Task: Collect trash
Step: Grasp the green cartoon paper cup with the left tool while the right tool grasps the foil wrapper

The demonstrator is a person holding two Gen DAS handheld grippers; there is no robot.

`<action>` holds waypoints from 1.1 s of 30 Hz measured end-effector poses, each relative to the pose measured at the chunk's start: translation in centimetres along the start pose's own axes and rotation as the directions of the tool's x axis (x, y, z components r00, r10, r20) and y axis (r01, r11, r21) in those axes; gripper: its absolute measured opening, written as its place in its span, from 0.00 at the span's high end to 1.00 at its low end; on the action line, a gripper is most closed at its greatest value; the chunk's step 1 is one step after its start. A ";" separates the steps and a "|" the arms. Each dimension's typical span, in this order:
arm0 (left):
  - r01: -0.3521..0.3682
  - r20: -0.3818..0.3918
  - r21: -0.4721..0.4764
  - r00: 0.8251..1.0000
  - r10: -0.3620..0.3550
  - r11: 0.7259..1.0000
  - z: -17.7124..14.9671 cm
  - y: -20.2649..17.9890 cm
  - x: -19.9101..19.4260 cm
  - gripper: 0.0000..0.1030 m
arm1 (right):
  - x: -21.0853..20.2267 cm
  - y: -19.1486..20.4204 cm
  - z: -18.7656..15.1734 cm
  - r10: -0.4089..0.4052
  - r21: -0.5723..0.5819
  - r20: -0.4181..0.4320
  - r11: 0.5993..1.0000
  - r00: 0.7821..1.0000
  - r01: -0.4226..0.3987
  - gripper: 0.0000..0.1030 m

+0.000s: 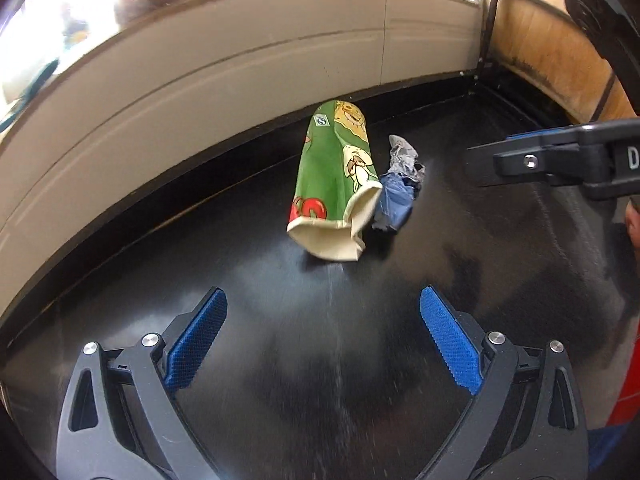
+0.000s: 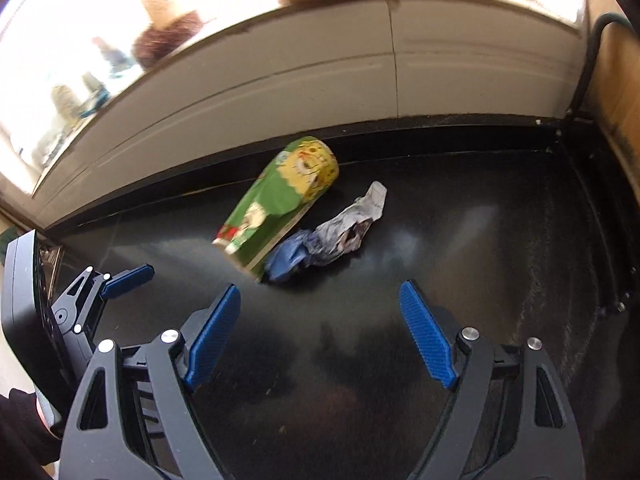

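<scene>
Mid-frame we see a green carton (image 1: 334, 184) touching crumpled paper (image 1: 400, 190); our left gripper (image 1: 323, 300) and right gripper (image 2: 320, 294) gape, released.

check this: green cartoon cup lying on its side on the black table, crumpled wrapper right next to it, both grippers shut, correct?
Not quite: both the left gripper and right gripper are open, as each wrist view shows. The green cup does lie sideways beside the crumpled wrapper.

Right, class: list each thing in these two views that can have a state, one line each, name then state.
left gripper: open, empty, above the black table.
right gripper: open, empty.
green cup: lying on its side, rim crushed, mouth towards the cameras.
crumpled wrapper: scrunched, lying beside the cup; whether they touch cannot be told.
</scene>
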State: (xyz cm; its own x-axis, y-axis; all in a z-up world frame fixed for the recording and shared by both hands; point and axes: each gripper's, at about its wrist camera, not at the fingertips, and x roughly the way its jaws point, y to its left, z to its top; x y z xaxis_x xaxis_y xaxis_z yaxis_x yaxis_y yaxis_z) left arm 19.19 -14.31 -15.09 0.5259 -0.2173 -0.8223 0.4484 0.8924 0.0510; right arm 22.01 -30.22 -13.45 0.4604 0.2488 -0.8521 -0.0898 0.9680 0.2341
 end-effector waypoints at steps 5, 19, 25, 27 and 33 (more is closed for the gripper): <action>0.020 -0.033 0.011 0.999 -0.019 1.000 1.7 0.1 4.2 0.08 | 4.4 -0.7 2.2 0.023 -0.019 -0.052 1.000 0.998 -0.024 0.23; 0.102 -0.015 0.017 0.995 -0.102 0.995 4.5 1.2 7.2 0.55 | 7.3 -1.0 3.3 0.056 -0.059 -0.072 0.996 0.996 -0.061 0.75; 0.090 -0.017 -0.011 0.996 -0.090 0.996 4.0 0.7 6.0 0.61 | 5.9 -0.8 2.7 0.036 -0.068 -0.069 0.997 0.997 -0.041 0.84; 0.077 -0.011 -0.024 0.997 -0.078 0.997 3.5 0.8 4.9 0.61 | 4.9 -0.3 2.2 0.032 -0.076 -0.057 0.996 0.998 -0.037 0.84; 0.024 0.008 -0.073 1.000 -0.024 0.997 0.4 0.8 -0.7 0.62 | 0.7 2.3 -0.4 0.030 -0.118 -0.013 0.992 0.999 -0.032 0.84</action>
State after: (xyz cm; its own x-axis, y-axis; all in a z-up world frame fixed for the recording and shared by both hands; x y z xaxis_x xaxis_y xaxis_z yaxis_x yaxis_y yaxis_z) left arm 19.42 -13.63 -14.22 0.5209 -0.2416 -0.8187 0.4067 0.9135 -0.0107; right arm 21.75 -27.75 -13.73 0.4462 0.2784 -0.8506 -0.2082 0.9566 0.2039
